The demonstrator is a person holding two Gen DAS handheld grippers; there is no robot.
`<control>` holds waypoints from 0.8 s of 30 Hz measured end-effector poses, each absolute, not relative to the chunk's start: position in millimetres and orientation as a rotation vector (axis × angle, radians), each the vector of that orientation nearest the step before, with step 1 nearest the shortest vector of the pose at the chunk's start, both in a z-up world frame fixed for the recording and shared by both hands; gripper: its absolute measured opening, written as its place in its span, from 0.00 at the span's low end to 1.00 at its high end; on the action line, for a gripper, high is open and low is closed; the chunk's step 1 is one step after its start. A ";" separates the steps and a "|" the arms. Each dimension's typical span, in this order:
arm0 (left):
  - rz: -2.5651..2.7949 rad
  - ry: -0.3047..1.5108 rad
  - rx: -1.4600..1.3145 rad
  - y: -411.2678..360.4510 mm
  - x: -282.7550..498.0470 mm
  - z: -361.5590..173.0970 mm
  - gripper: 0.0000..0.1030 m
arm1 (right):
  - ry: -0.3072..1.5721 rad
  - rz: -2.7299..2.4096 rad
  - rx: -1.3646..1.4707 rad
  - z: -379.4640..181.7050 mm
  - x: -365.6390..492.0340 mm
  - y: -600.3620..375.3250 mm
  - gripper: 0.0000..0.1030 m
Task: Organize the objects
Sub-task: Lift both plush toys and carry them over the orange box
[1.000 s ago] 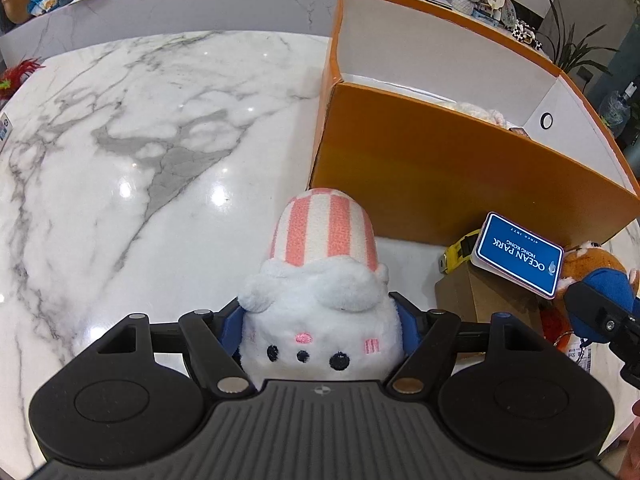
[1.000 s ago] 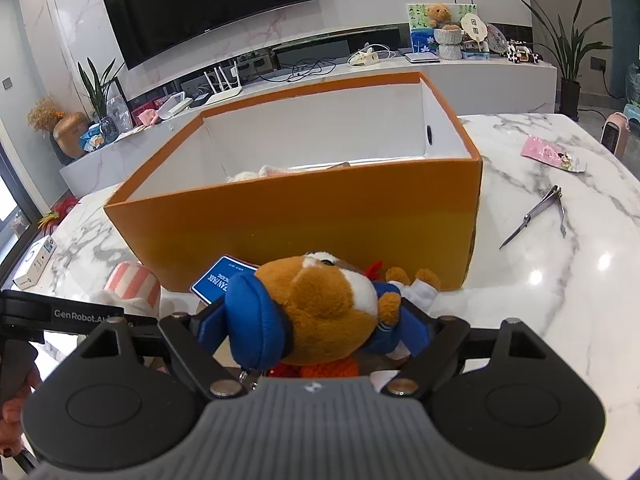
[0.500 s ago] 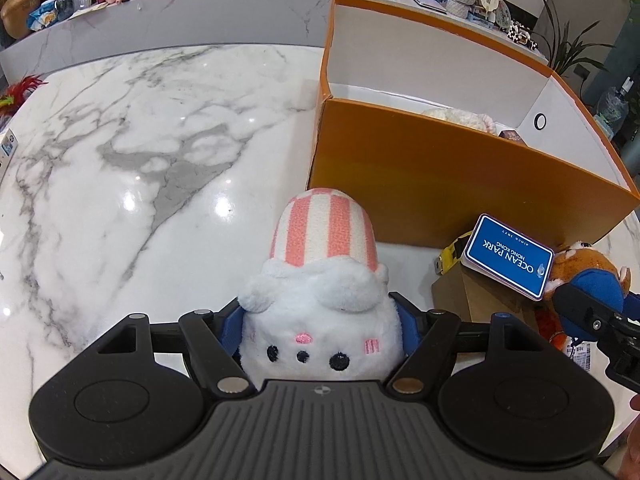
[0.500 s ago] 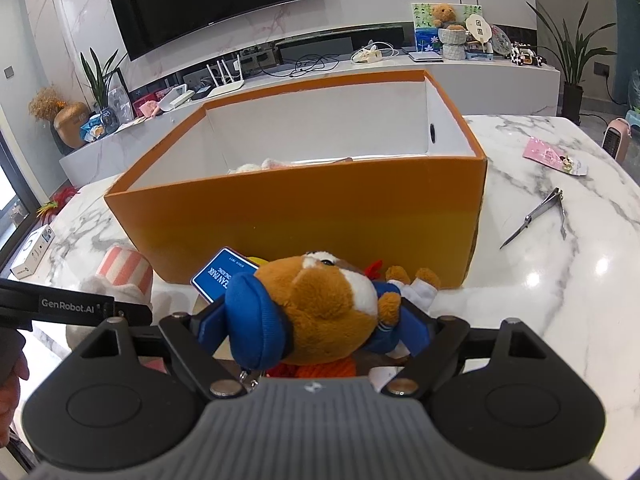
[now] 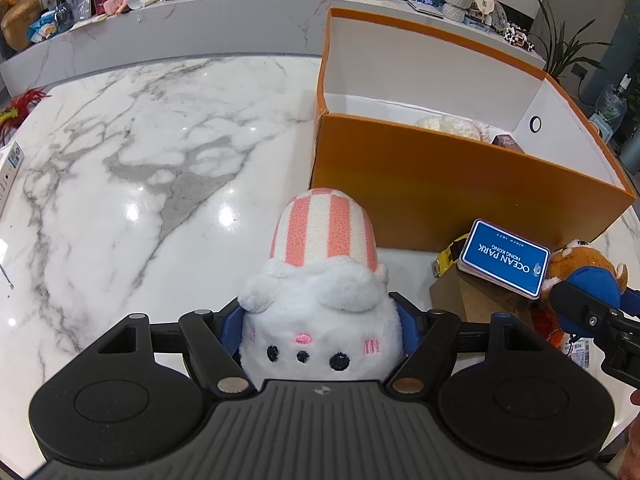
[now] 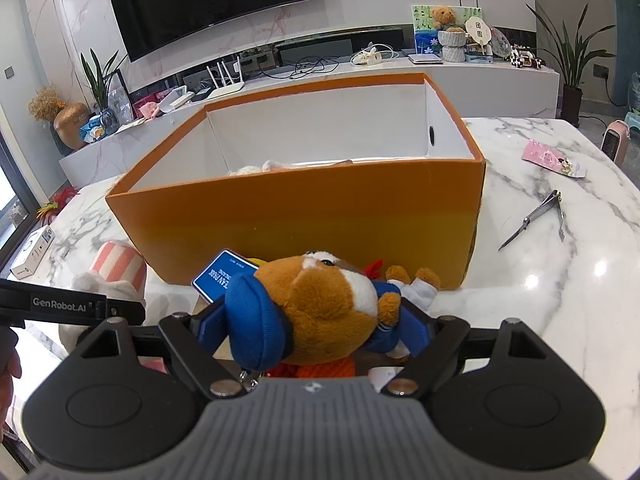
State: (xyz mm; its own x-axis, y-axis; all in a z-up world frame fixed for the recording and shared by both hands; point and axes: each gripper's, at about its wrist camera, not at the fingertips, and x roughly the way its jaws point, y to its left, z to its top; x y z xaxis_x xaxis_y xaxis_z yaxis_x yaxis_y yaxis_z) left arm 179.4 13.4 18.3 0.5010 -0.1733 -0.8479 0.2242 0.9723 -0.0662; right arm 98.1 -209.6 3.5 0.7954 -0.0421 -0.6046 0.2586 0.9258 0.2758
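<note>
White marble table (image 5: 120, 184), orange box (image 6: 320, 220), each hand-held gripper clamping a plush, possibly lounge behind.

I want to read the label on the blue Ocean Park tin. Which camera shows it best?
The left wrist view: the blue tin shows its whole lid, lettering legible though upside down, propped on a brown block beside the orange box. In the right wrist view, only part of the tin shows; the brown plush hides the rest.

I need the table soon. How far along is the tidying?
Partly done: a cream plush and a small brown item already lie in the orange box. In hand: left claw grips the white plush, right claw the brown plush. Left: blue tin, clippers, pink packet.
</note>
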 end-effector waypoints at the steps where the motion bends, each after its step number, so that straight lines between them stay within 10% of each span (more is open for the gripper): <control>1: -0.243 1.015 0.054 13.5 178.8 19.6 0.82 | 0.631 -0.165 0.355 4.2 97.3 -209.5 0.82; 24: -0.273 0.915 0.054 13.8 147.4 57.8 0.82 | 0.550 -0.124 0.317 46.4 54.1 -201.0 0.79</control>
